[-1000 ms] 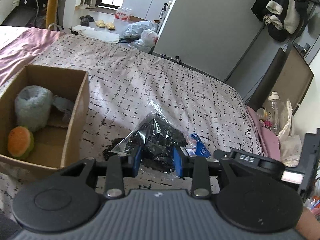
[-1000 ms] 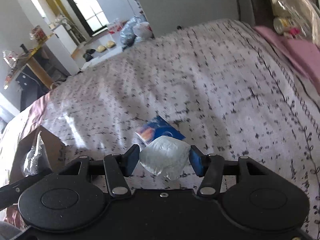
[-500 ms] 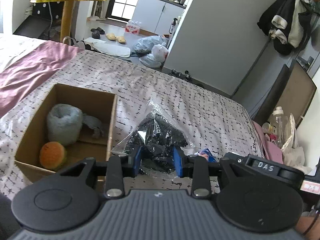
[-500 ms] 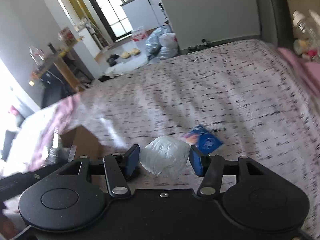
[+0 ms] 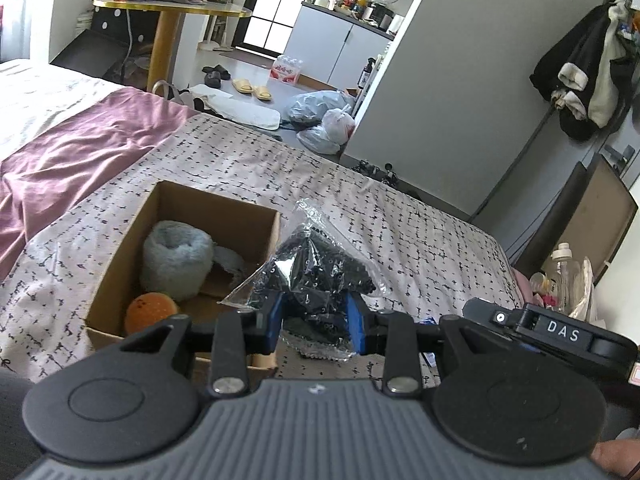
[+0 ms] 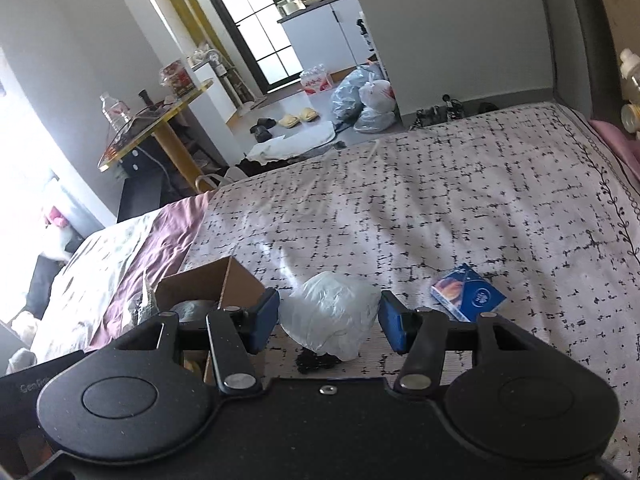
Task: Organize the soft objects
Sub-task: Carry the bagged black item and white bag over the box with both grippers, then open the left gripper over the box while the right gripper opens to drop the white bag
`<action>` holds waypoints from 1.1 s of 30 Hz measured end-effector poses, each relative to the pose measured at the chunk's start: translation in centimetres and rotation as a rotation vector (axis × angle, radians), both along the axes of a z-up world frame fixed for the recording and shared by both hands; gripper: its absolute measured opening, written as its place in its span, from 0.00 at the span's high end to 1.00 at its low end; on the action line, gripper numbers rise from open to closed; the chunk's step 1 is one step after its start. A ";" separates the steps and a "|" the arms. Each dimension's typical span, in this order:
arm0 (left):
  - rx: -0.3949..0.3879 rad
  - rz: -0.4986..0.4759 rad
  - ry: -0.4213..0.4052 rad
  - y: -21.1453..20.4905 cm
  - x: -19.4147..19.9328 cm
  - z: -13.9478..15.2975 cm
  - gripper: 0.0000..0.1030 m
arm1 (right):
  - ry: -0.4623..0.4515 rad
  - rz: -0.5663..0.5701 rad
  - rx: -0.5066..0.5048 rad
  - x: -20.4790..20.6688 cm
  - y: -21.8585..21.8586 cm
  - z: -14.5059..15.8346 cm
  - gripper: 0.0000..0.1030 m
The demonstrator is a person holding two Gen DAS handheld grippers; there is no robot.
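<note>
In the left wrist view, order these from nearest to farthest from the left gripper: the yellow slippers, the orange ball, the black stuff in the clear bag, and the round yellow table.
1. Black item in a clear bag: clamped in the left gripper.
2. Orange ball: left, in the cardboard box.
3. Yellow slippers: on the floor past the bed.
4. Round yellow table: far left; close to the slippers, hard to separate.

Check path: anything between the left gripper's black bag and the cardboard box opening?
Nothing visible. The black bag, held in the left gripper, hangs just right of the cardboard box. Inside, a grey fuzzy roll and an orange ball leave bare floor.
</note>
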State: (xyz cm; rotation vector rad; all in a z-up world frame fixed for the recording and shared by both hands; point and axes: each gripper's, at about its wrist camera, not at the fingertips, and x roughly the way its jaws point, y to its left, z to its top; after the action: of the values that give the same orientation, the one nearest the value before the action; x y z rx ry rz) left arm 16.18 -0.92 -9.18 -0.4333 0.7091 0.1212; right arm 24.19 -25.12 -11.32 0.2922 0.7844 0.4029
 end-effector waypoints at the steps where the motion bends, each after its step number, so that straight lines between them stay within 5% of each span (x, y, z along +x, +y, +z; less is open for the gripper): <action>1: -0.002 0.003 0.000 0.3 -0.1 0.0 0.68 | -0.005 0.006 -0.006 -0.1 0.4 0.1 0.48; 27: -0.099 0.053 0.053 6.2 0.0 -2.6 0.67 | -0.012 0.105 -0.011 -0.7 8.6 1.1 0.48; 33: -0.126 0.063 0.099 7.3 0.6 -3.4 0.56 | 0.003 0.119 -0.020 -0.3 10.5 0.7 0.48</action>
State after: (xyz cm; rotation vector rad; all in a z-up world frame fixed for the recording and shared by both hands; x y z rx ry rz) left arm 16.76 6.39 -12.54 -0.5730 0.8038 0.1584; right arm 23.87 -14.64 -10.59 0.2280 0.8110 0.5063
